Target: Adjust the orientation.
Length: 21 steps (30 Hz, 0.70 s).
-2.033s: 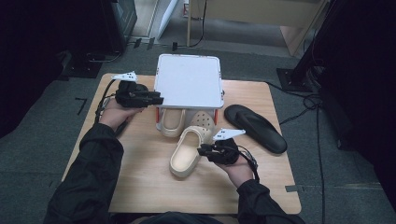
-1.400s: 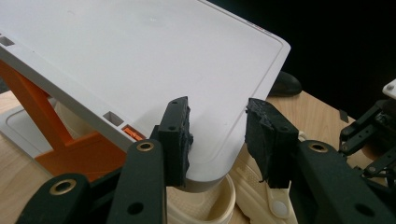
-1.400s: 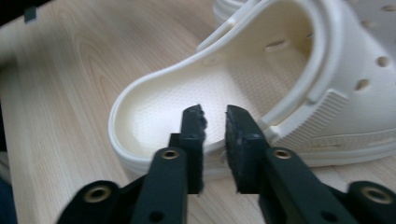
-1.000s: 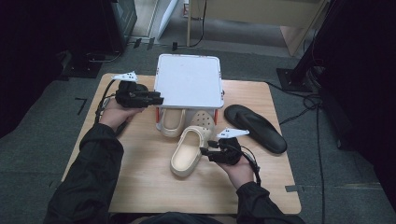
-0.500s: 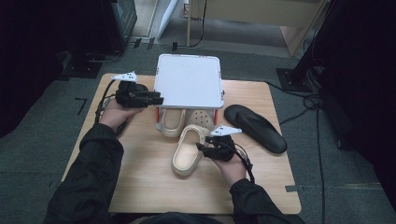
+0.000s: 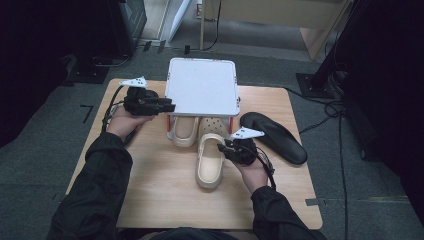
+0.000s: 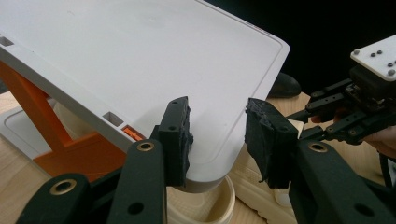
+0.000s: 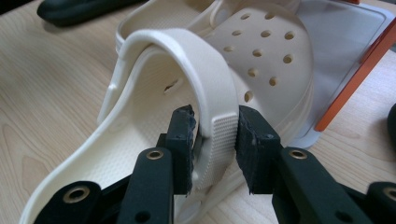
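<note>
A white rack top (image 6: 202, 87) on orange legs (image 7: 37, 107) stands at the table's far middle. My left gripper (image 6: 170, 106) is shut across its near left corner (image 7: 219, 154), one pad against each edge. One cream clog (image 6: 184, 131) sits under the rack. A second cream clog (image 6: 209, 165) lies in front, toe toward the rack. My right gripper (image 6: 222, 147) has just been closing, and its pads now press both sides of that clog's heel strap (image 8: 219, 107).
A black sandal (image 6: 274, 136) lies slanted on the right of the wooden table (image 6: 150, 190). The rack's white base plate (image 8: 341, 42) lies just beyond the held clog's toe. Cables trail from both grippers.
My right gripper has edged toward the rack and closed on the clog's strap. The clog has turned slightly. The left gripper has kept still on the rack corner.
</note>
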Each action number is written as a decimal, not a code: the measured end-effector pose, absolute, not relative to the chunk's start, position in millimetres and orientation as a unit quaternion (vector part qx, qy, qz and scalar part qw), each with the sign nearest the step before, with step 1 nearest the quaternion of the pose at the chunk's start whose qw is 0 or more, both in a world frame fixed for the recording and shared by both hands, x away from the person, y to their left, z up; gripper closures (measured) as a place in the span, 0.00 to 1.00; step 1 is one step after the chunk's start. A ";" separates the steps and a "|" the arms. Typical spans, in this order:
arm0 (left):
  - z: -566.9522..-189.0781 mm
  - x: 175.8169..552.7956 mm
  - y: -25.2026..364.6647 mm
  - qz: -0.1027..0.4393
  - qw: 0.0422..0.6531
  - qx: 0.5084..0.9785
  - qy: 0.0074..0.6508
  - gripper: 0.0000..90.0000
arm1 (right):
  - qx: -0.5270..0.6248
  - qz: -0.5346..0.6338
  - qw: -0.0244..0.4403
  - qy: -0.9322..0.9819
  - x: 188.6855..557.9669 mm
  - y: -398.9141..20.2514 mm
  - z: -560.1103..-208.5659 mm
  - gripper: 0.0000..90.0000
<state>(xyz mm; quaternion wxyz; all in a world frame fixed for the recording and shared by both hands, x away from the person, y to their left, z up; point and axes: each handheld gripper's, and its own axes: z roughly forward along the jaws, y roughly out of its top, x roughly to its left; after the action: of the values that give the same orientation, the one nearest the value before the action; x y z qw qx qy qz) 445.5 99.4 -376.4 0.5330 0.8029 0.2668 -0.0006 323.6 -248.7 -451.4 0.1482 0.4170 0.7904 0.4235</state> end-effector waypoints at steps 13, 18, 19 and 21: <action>-375.9 445.6 99.3 -0.004 0.532 0.801 0.273 0.68 | 0.400 0.447 0.129 0.790 300.7 -257.7 -437.5 0.69; -374.5 444.9 98.1 0.000 0.526 0.805 0.274 0.68 | 0.373 0.444 0.109 0.807 283.6 -252.0 -441.9 0.74; -374.3 444.7 97.9 0.001 0.526 0.806 0.273 0.68 | 0.365 0.441 0.107 0.813 280.6 -250.1 -444.1 0.75; -374.2 444.7 97.8 0.002 0.525 0.806 0.272 0.68 | 0.356 0.438 0.096 0.820 275.5 -246.1 -448.0 0.75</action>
<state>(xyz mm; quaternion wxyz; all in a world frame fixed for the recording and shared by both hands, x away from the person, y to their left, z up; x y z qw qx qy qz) 444.7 97.8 -374.2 0.5253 0.8063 0.2719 0.0020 275.5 -246.1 -448.0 0.0961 0.3559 0.8197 0.4383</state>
